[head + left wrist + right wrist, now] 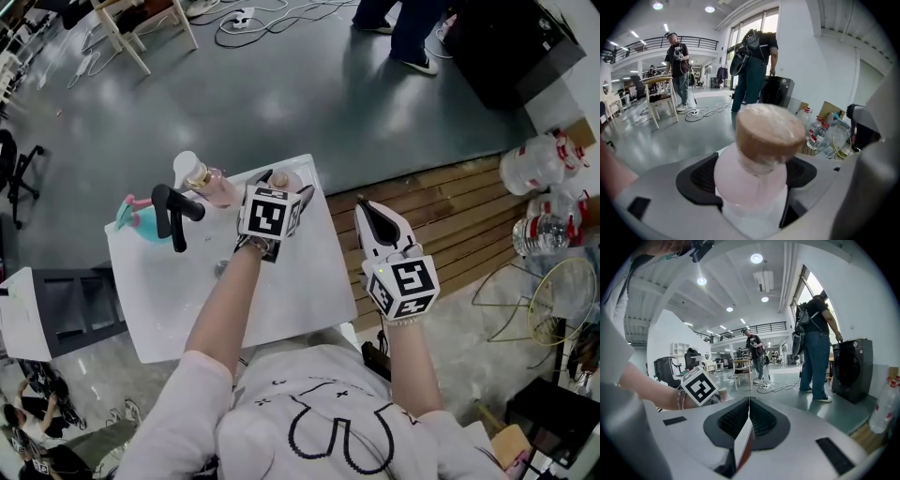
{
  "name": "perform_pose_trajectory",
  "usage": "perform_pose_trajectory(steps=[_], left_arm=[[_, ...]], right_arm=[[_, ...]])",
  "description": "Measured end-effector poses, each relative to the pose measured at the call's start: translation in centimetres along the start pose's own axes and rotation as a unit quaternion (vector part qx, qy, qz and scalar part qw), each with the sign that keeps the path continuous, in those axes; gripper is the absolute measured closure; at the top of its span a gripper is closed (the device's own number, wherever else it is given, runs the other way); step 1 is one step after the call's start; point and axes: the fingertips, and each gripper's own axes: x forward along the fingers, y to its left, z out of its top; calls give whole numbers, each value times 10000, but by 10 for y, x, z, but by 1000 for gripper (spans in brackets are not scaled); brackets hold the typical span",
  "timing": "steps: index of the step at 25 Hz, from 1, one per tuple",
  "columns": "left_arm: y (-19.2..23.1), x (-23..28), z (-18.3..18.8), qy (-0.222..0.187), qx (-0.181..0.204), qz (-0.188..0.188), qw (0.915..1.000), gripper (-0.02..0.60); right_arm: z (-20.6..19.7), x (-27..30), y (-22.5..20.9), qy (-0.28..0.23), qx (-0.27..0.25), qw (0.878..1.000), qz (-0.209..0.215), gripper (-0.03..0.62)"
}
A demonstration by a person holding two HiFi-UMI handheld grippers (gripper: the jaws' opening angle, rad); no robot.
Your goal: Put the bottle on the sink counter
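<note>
Half done: bottle clamped in wide-set left gripper at sink counter's far edge, release pending, right gripper closed, empty.

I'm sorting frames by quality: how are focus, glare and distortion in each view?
Left gripper view: the bottle between the jaws is too near and soft; fisheye, dark corners. Right gripper view: sharp, ceiling lights flare, lines bow. Head view: even light, sheen on the floor, edges curve.

- Pale wooden chair, far left on the grey floor.
- Clear plastic water bottles with red labels, far right.
- Teal plastic object, perhaps a sprayer, left.
- Round wire basket, near right.
</note>
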Motion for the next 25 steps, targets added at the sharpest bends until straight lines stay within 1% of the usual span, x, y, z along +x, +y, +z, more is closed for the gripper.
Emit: perform_pose_trajectory(steps=[5, 16, 19, 25], left_arm=[[2, 11, -4, 157, -151, -60, 9997, 178], [-3, 31, -3, 371, -117, -62, 9992, 178], [-4, 35, -6, 424, -69, -42, 9991, 178], [-4, 37, -9, 477, 171, 123, 9986, 178]], right_arm=[[-5, 2, 3, 60, 32, 10000, 43, 565], [-17, 2, -6, 179, 151, 9997, -29, 565], [-18, 2, -5, 185, 156, 9997, -29, 565], [-20, 1, -6, 217, 149, 9997, -14, 565]])
